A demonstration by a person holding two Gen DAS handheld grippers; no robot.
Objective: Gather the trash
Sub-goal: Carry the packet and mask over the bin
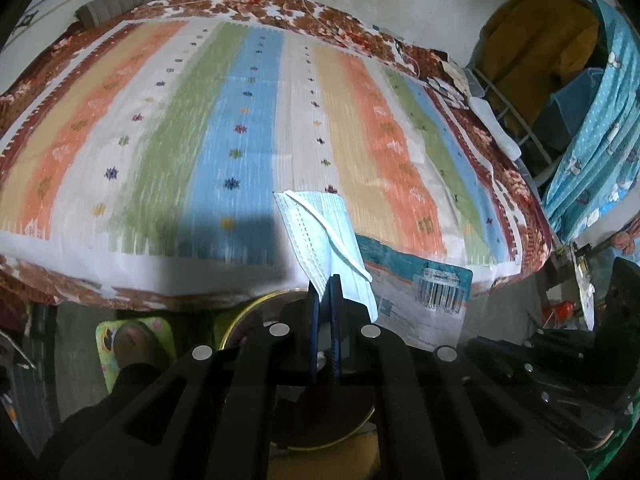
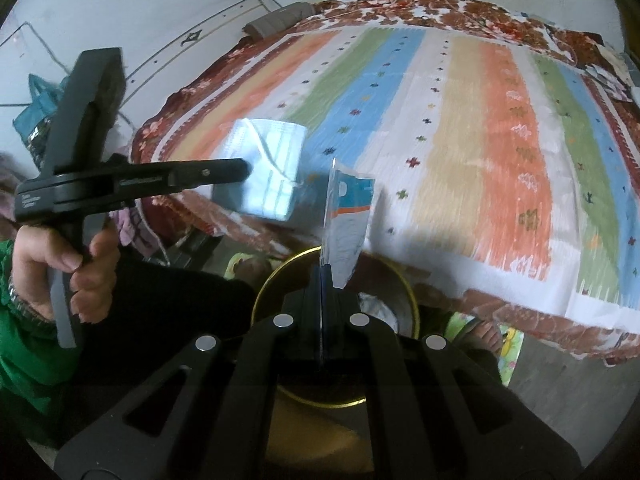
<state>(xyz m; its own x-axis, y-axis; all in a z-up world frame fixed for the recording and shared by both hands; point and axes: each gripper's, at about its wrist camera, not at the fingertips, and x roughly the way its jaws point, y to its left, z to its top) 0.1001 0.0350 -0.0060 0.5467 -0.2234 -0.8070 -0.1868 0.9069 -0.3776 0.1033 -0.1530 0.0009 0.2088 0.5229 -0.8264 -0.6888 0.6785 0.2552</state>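
Nearest the cameras, each tool is seen with its fingers pressed onto a piece of trash. The left gripper [image 1: 324, 280] is clamped on the lower corner of a face mask [image 1: 320, 232], which is held up in front of the bed's edge; its long axis runs up and away from the fingers, leaning slightly to the left, and one white ear loop [image 1: 332, 236] is draped across its face. The right gripper [image 2: 325, 270] is pinched on the lower edge of a printed wrapper [image 2: 346, 220], which stands almost edge-on and upright, its long axis pointing away from the fingers toward the bed.

Below and just behind both grippers a round gold-rimmed bin [image 2: 384, 276] is seen on the floor, with something pale already lying inside. Both items are judged to be very light. The mask is soft and floppy and is likely to sag or swing; a hold on its pleated body or stitched border seems safer than one on a loop. The wrapper is thin and probably slick, stiff enough to stand, so a firm pinch well in from its edge is advisable.

Further off, the striped bedspread [image 1: 240, 120] is spread over the bed, with a rolled grey cloth [image 1: 116, 4] at the far side.
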